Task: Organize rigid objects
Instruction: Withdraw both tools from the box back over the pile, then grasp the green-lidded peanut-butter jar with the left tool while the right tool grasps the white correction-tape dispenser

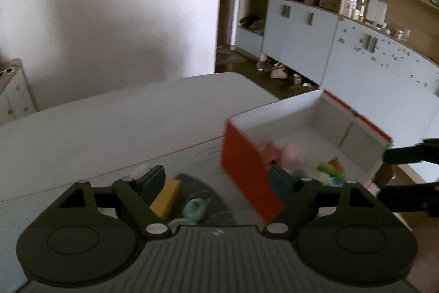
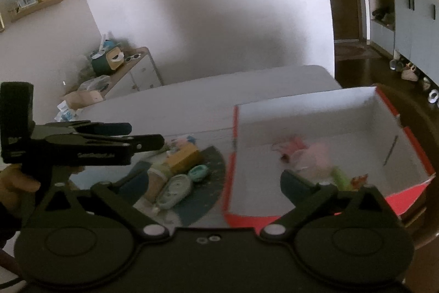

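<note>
An orange box (image 1: 247, 169) with a white inside stands at the table's right end, holding small pink (image 2: 312, 155), green (image 2: 340, 175) and orange toys. Left of it, a dark round mat (image 2: 211, 194) carries a yellow block (image 1: 166, 197), a teal ring (image 1: 194, 208), a pale green oval (image 2: 175, 190) and a beige cylinder (image 2: 155, 183). My left gripper (image 1: 216, 180) is open, straddling the box's near left corner without touching it. My right gripper (image 2: 214, 180) is open wide over the box's left wall, gripping nothing. The left gripper (image 2: 140, 133) shows side-on in the right wrist view, held by a hand (image 2: 19, 180).
The white table (image 1: 123, 114) runs back to a white wall. Grey cupboards and wooden shelves (image 1: 315, 40) stand to the right beyond a dark floor with shoes. A low cluttered drawer unit (image 2: 131, 70) stands at the far left. The box reaches the table's right edge.
</note>
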